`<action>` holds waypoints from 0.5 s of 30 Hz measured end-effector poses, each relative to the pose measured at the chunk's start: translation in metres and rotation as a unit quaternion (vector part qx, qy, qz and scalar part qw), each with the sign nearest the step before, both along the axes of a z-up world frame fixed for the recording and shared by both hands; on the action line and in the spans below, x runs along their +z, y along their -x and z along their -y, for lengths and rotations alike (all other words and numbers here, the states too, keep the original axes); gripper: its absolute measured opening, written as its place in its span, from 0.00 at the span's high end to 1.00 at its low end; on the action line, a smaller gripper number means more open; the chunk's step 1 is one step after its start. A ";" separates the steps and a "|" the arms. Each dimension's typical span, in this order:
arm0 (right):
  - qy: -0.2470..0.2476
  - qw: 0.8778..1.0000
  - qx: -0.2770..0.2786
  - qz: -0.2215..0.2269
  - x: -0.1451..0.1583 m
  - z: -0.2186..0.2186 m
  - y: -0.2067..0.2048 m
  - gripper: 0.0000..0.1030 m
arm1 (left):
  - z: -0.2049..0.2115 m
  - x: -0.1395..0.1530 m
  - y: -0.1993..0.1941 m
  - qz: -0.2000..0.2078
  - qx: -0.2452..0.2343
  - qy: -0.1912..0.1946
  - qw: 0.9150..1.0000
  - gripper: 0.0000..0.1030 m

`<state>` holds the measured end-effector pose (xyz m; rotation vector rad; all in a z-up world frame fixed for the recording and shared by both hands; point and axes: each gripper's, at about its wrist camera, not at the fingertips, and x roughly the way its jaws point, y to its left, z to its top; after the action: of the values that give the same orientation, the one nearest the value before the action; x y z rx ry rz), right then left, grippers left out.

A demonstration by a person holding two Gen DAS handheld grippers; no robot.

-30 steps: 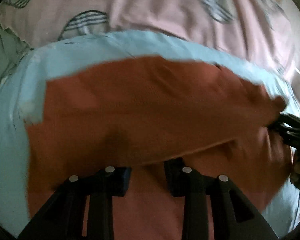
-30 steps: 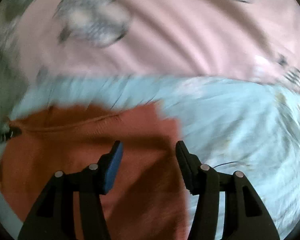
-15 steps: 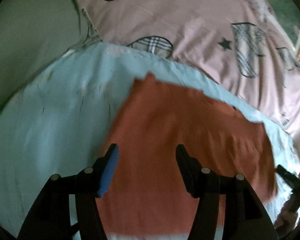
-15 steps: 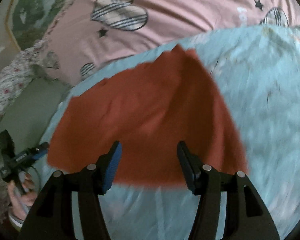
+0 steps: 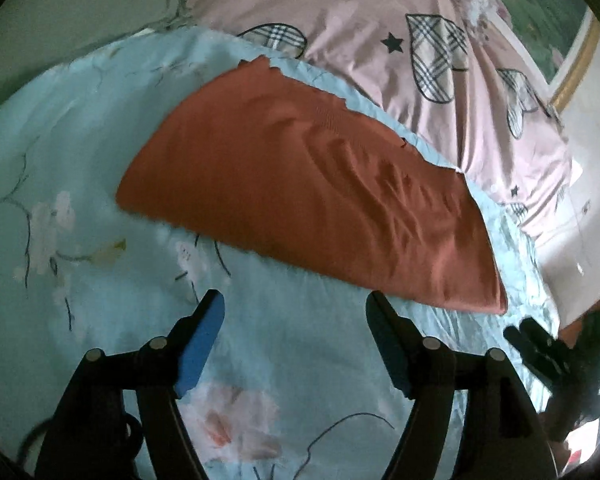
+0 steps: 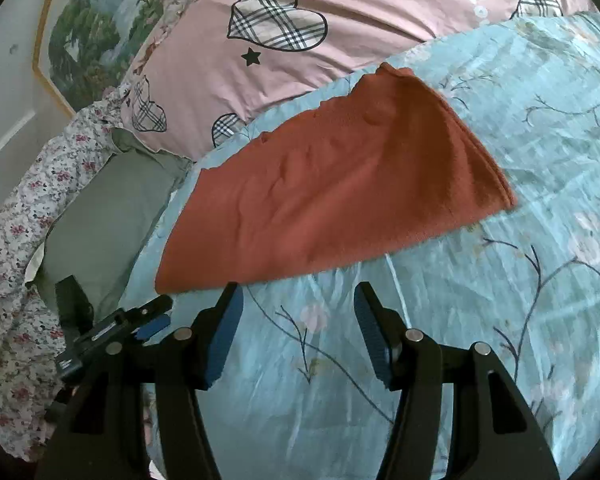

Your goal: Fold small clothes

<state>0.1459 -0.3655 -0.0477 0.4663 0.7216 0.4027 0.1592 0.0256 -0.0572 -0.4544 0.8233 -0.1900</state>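
Note:
A rust-orange garment (image 5: pixel 312 192) lies folded flat on a light blue flowered bedspread (image 5: pixel 100 220). It also shows in the right wrist view (image 6: pixel 332 196). My left gripper (image 5: pixel 296 312) is open and empty, held above the bedspread just short of the garment's near edge. My right gripper (image 6: pixel 296 300) is open and empty, also just short of the near edge. The right gripper's tip shows at the lower right of the left wrist view (image 5: pixel 540 344). The left gripper shows at the lower left of the right wrist view (image 6: pixel 116 328).
A pink quilt with plaid hearts (image 5: pixel 420 52) lies beyond the garment, also in the right wrist view (image 6: pixel 340 20). A grey-green pillow (image 6: pixel 108 216) and a floral sheet (image 6: pixel 16 240) lie to the left. A framed picture (image 6: pixel 88 28) hangs on the wall.
Both grippers have let go and pulled back from the garment toward me. The left one went from nearly closed on the cloth to open. The garment now lies folded.

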 end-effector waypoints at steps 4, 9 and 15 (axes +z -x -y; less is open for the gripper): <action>-0.003 1.000 -0.006 -0.004 0.000 0.004 0.006 0.43 | -0.001 -0.006 -0.006 -0.010 0.012 0.010 1.000 0.22; -0.012 1.000 -0.005 -0.004 0.003 0.004 0.012 0.43 | -0.005 -0.013 -0.017 -0.022 0.024 0.030 0.999 0.21; -0.008 1.000 0.000 -0.004 0.007 0.000 0.013 0.43 | -0.020 -0.018 -0.035 -0.027 0.044 0.058 0.997 0.19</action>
<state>0.1326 -0.3652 -0.0412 0.4831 0.7265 0.4062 0.1945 0.0457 -0.0749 -0.6051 0.8464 -0.1446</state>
